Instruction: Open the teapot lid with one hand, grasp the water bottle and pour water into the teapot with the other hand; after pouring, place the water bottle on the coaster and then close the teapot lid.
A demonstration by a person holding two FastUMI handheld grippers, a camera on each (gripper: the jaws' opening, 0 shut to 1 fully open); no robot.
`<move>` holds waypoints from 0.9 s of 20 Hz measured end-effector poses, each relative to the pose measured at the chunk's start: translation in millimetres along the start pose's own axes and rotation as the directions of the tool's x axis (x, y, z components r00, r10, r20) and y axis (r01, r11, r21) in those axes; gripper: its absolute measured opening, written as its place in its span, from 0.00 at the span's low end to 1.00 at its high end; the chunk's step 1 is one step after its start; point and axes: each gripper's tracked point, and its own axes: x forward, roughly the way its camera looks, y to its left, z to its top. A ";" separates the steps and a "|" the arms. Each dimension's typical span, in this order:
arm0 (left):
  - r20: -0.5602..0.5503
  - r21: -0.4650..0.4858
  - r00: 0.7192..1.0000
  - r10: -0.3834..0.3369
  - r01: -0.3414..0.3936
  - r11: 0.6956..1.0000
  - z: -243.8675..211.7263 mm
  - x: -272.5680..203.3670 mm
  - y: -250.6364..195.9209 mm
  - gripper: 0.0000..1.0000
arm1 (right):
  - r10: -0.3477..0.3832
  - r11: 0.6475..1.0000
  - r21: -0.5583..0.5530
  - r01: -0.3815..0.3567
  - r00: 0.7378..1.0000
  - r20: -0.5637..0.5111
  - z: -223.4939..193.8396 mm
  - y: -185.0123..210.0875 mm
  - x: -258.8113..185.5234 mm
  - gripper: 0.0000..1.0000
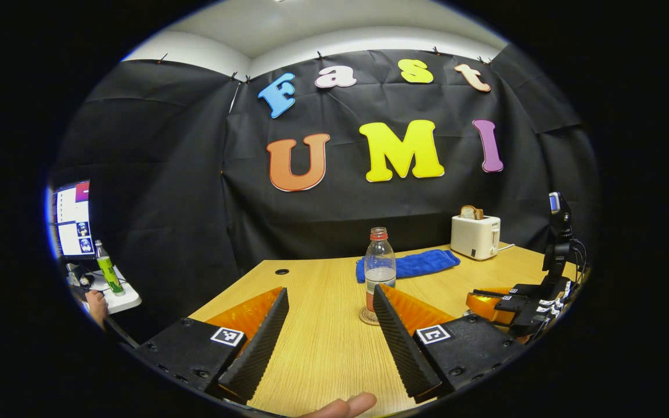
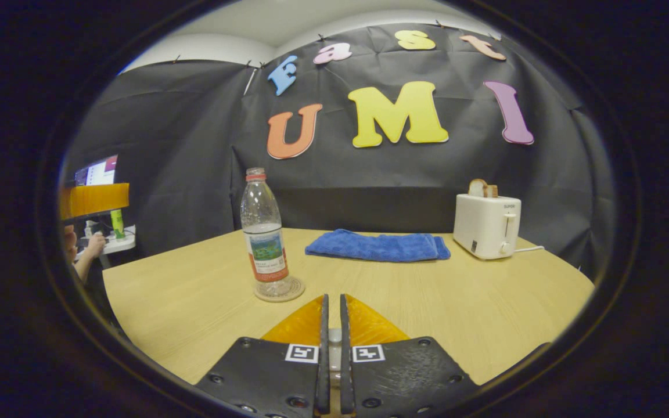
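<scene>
Wooden table [image 2: 207, 302] carries the water bottle [image 2: 263, 235], upright on its coaster [image 2: 279, 290], cap on, partly filled. We see no teapot in these frames, so we can't say whether its lid is off or on.

Left hand-held gripper [image 1: 328, 316]: fingers spread wide, nothing between them, low over the table, bottle just ahead beside the right finger. Right hand-held gripper [image 2: 331, 305]: fingers pressed nearly together, holding nothing, pointed at open table right of the bottle.

Our read: either the start or the very end of the task. If it's the start, we'd square the open gripper on the bottle's lower body, below the shoulder, close firmly before lifting, and keep it vertical off the coaster so the base doesn't drag. The cap looks closed, a problem for pouring.

View differences:
- The left gripper view picks up the other hand-held gripper at far right, plus a fingertip [image 1: 346, 405] at the bottom edge.
- The right gripper view gives the bottle label and coaster rim clearly, with nothing in front of them.
- Both show the blue towel [image 2: 378, 245] and toaster [image 2: 487, 225] at the back.
</scene>
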 end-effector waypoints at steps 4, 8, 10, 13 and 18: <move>0.000 -0.005 1.000 0.004 -0.004 1.000 1.6 -2.0 1.6 0.92 | -0.006 1.000 0.016 0.005 0.998 0.055 28.1 -0.3 -18.1 0.08; -0.003 -0.015 1.000 0.007 -0.007 1.000 2.1 -4.3 0.1 0.92 | -0.040 0.999 0.031 0.037 0.996 0.080 51.9 -8.6 -39.4 0.40; -0.001 -0.016 1.000 0.008 -0.008 1.000 4.9 -6.0 -2.7 0.92 | -0.065 0.997 0.037 0.063 0.994 0.085 63.5 -15.3 -51.8 0.51; 0.014 -0.025 1.000 -0.003 0.003 1.000 10.6 -9.8 -10.3 0.92 | -0.127 0.991 0.053 0.122 0.988 0.090 72.5 -35.1 -75.5 0.78; 0.030 -0.027 0.999 -0.020 0.021 0.999 21.4 -19.3 -24.0 0.92 | -0.178 0.983 0.053 0.174 0.980 0.089 86.8 -64.7 -118.1 0.91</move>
